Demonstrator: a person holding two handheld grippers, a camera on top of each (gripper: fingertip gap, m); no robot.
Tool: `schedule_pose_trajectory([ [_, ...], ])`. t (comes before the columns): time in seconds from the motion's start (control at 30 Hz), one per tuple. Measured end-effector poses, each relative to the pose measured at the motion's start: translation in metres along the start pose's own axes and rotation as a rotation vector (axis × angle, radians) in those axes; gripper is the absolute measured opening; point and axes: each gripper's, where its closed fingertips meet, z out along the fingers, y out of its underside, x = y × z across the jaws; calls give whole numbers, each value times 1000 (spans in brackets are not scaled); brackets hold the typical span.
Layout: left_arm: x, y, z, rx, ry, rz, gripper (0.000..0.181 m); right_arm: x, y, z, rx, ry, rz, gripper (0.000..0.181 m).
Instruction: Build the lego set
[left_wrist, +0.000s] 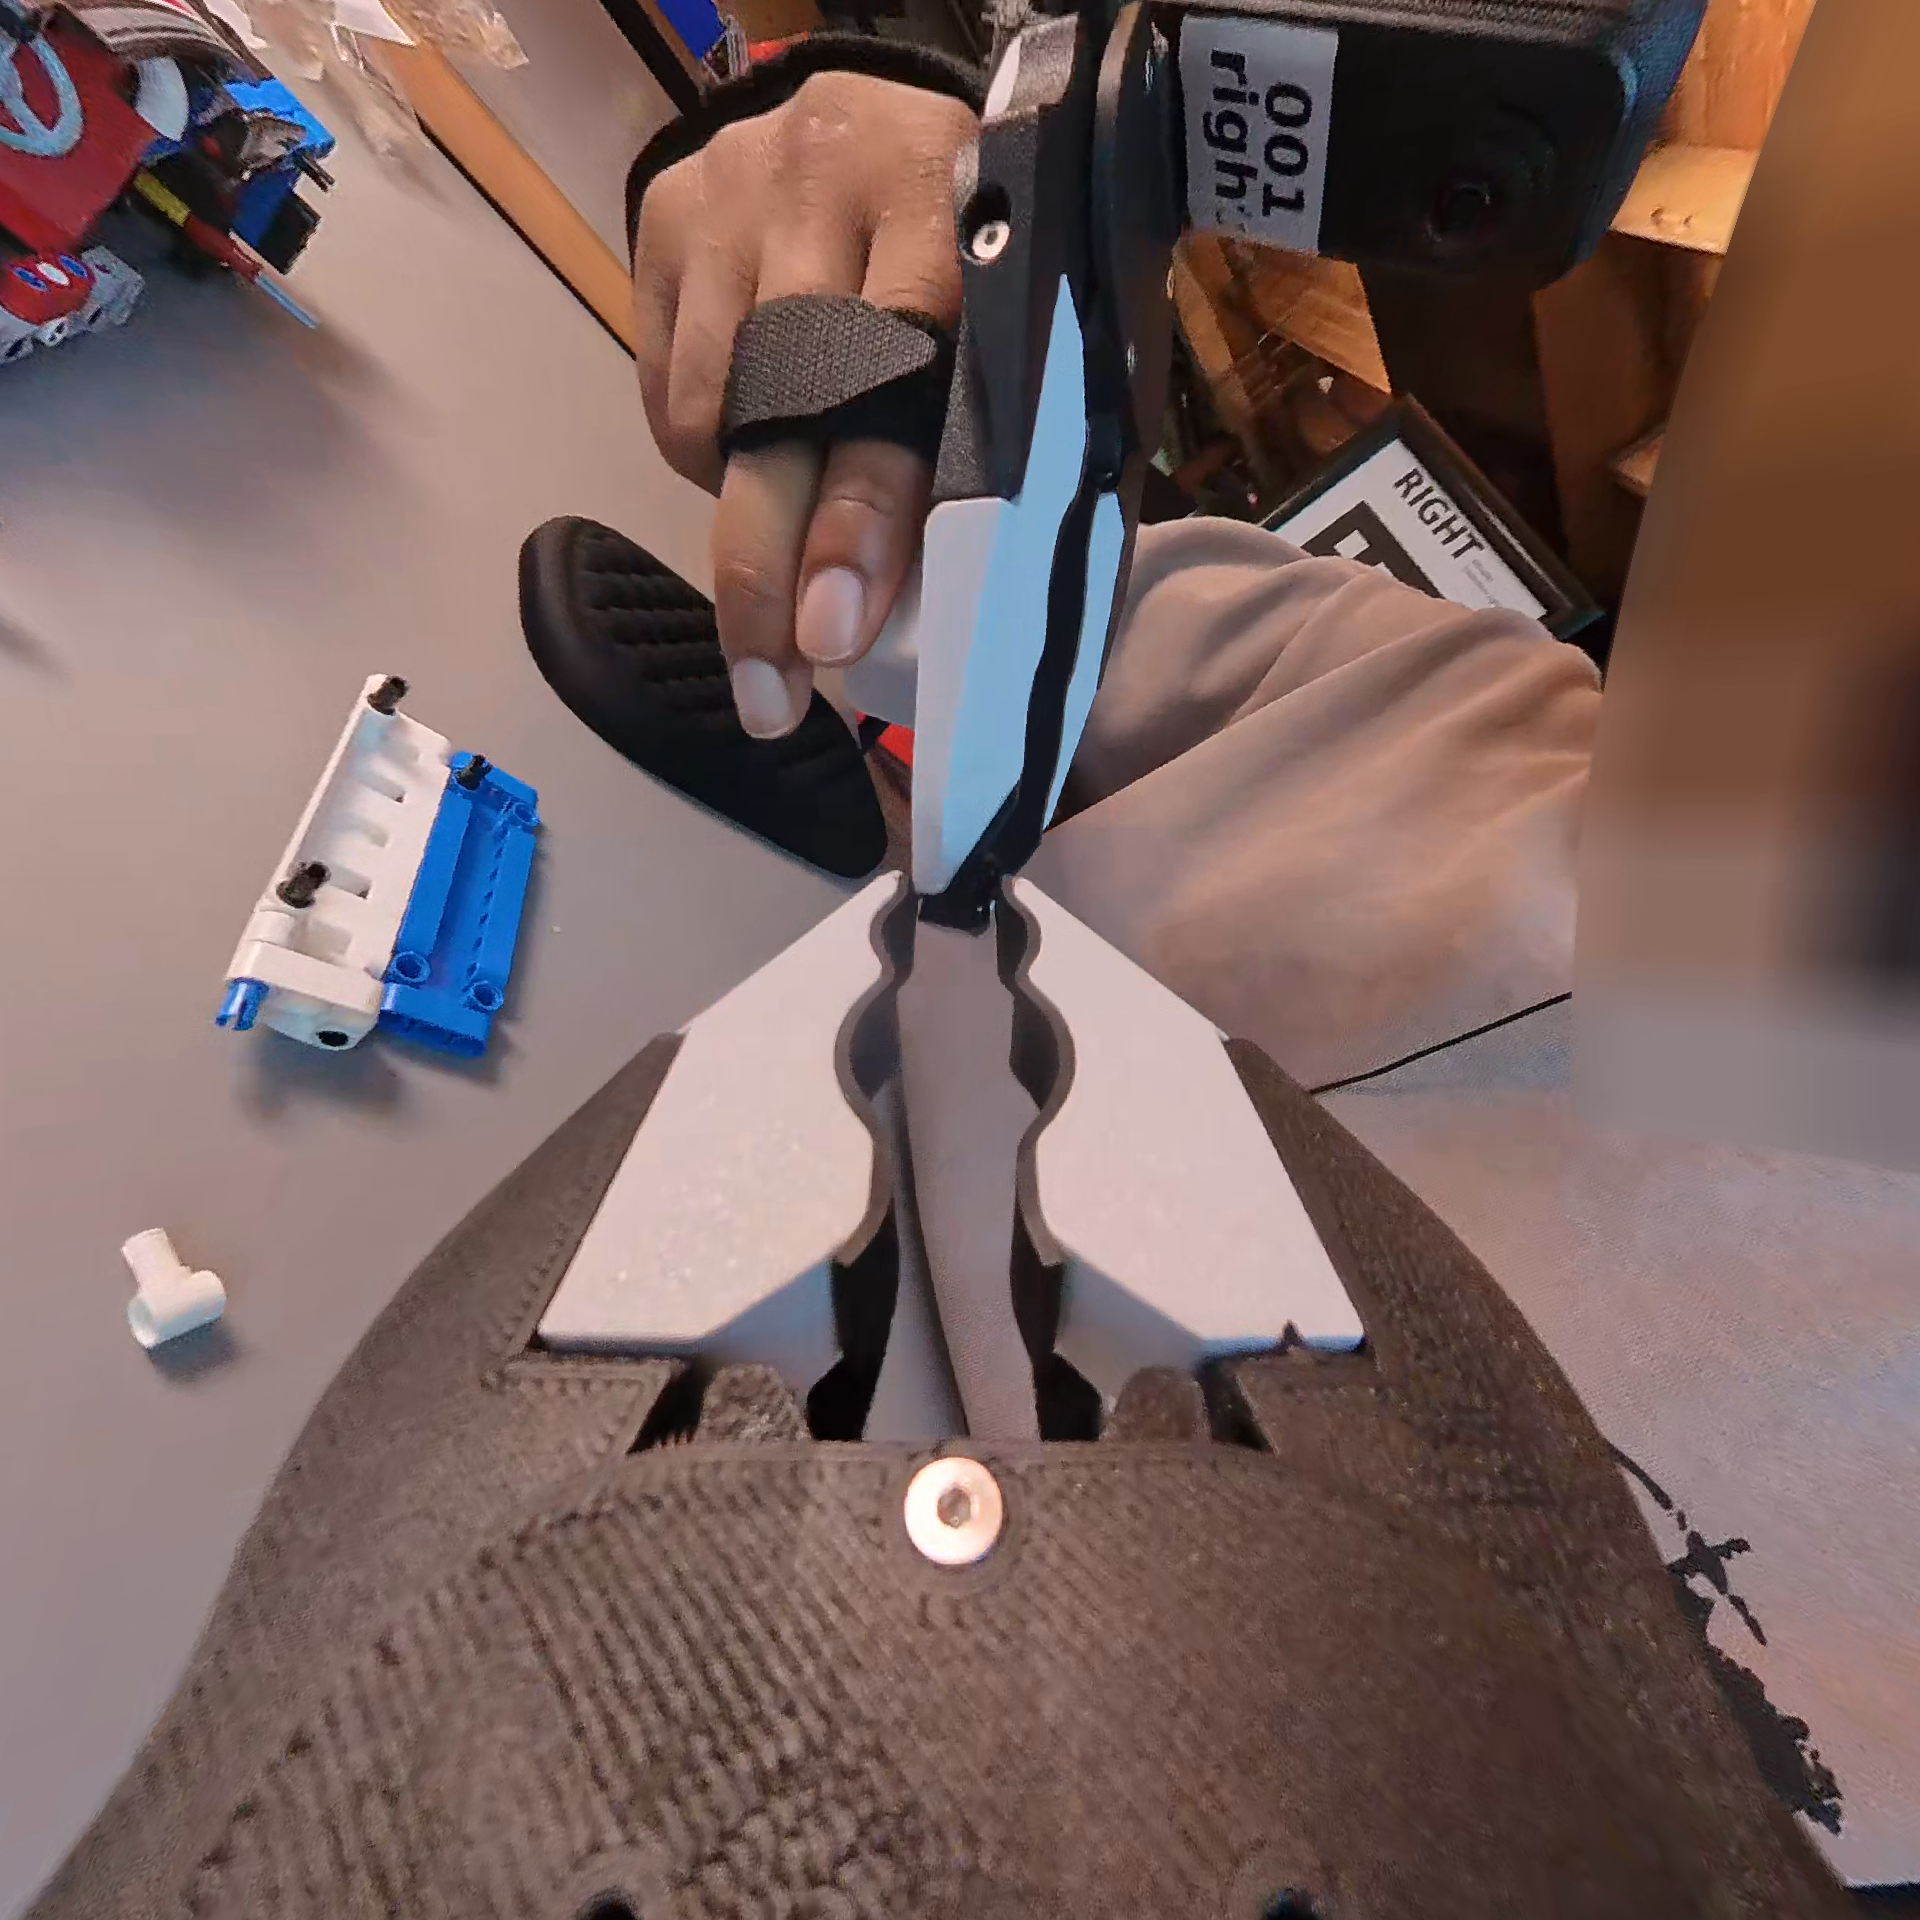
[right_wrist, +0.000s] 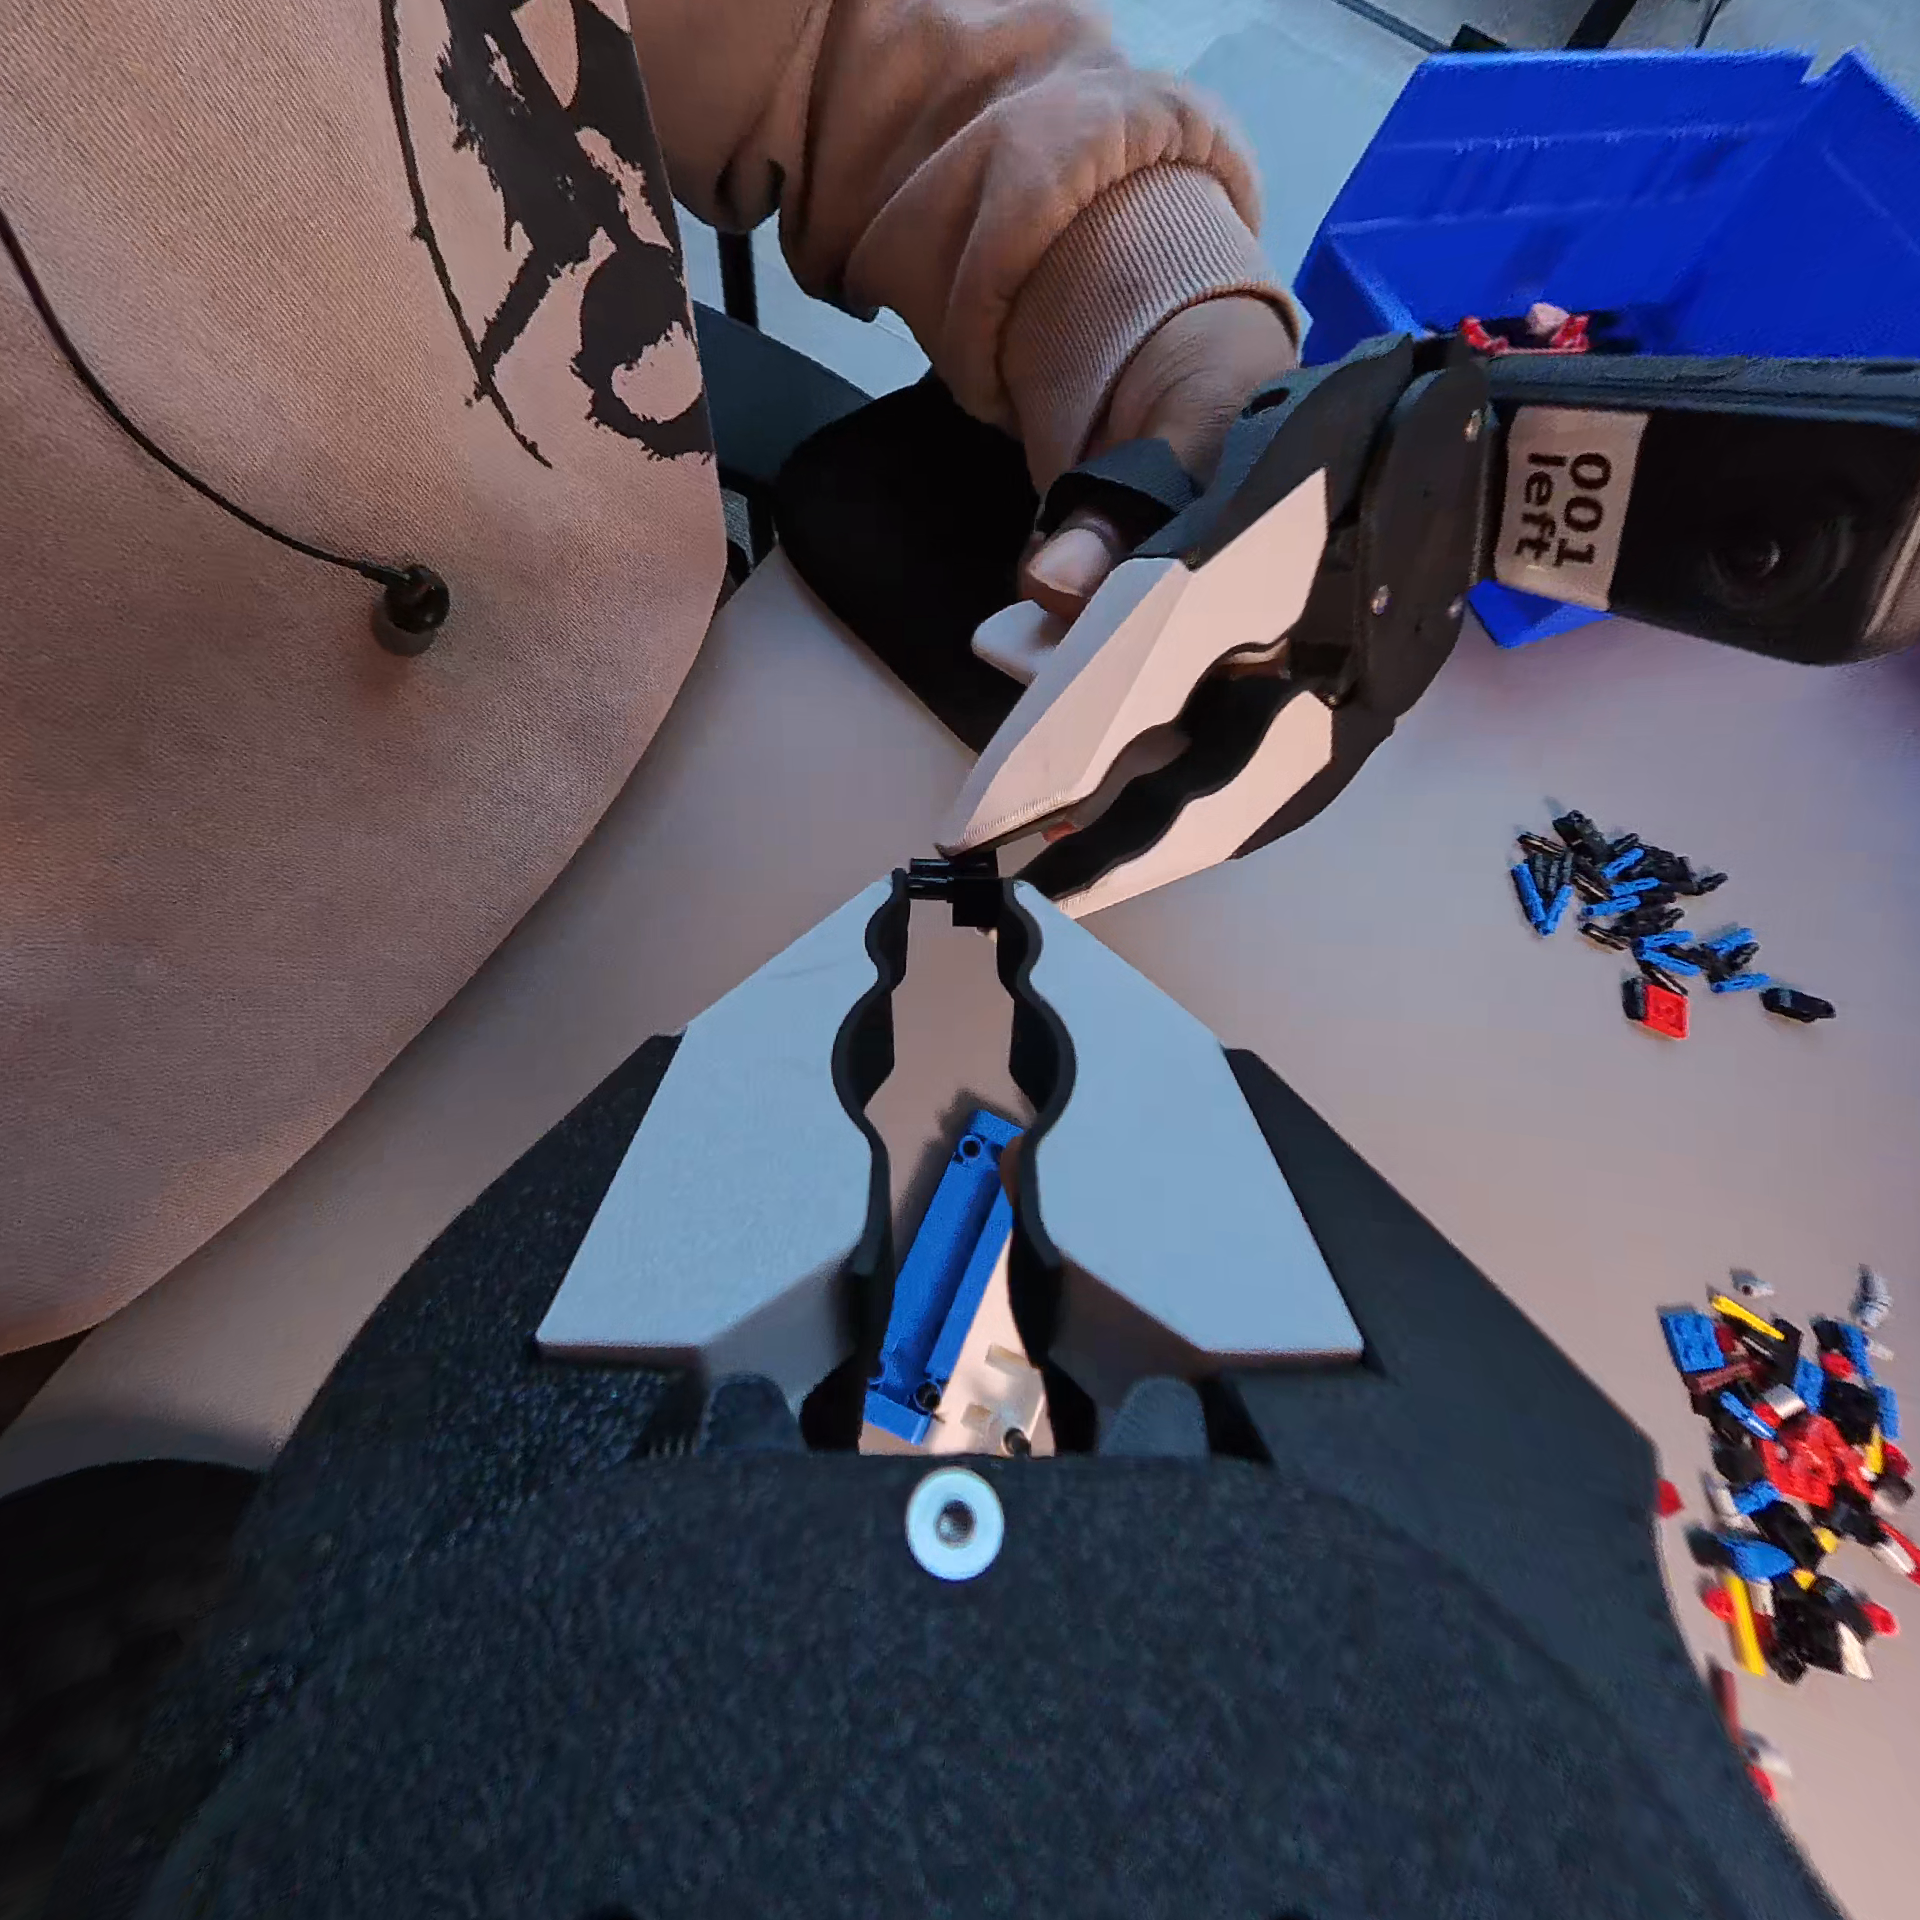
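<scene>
The right tool (right_wrist: 954, 894) is clenched on a small black lego piece (right_wrist: 948, 889), pinched at the very tips of its grey fingers above the surface (right_wrist: 1403, 1143). The left tool (left_wrist: 956, 902) meets it tip to tip and also touches that black piece (left_wrist: 951, 909); its tips stand close together around the piece, but whether it truly grips cannot be told. In the right wrist view the left tool (right_wrist: 997, 852) comes in from the upper right, held by a hand (right_wrist: 1132, 436) in a tan sleeve.

Directly under the right tool, seen between its fingers, lies a blue and white lego assembly (right_wrist: 940, 1288); from the left tool it lies off to the left (left_wrist: 390, 883), with a small white connector (left_wrist: 171, 1288) nearer and farther left.

To the right of the right tool lie a scatter of black and blue pins (right_wrist: 1642, 904), a mixed pile of coloured pieces (right_wrist: 1797, 1475), and beyond them a blue bin (right_wrist: 1621, 197).
</scene>
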Motion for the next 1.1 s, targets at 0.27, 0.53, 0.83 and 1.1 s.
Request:
schedule_pose_trajectory([
  [0.27, -18, -34, -22, 311, -37, -46, 10, 39, 1, -22, 26, 414, -23, 24],
  [0.53, -16, -61, -34, 549, -16, -79, 9, 67, -2, -28, 58, 878, -45, 32],
  [0.83, -9, -55, -27, 495, -8, -44, 10, 66, 1, -25, 4, 728, -121, 14],
  [1.1, -16, -48, -27, 366, -244, 196, 13, 65, 10, -21, -193, 679, -309, 14],
])
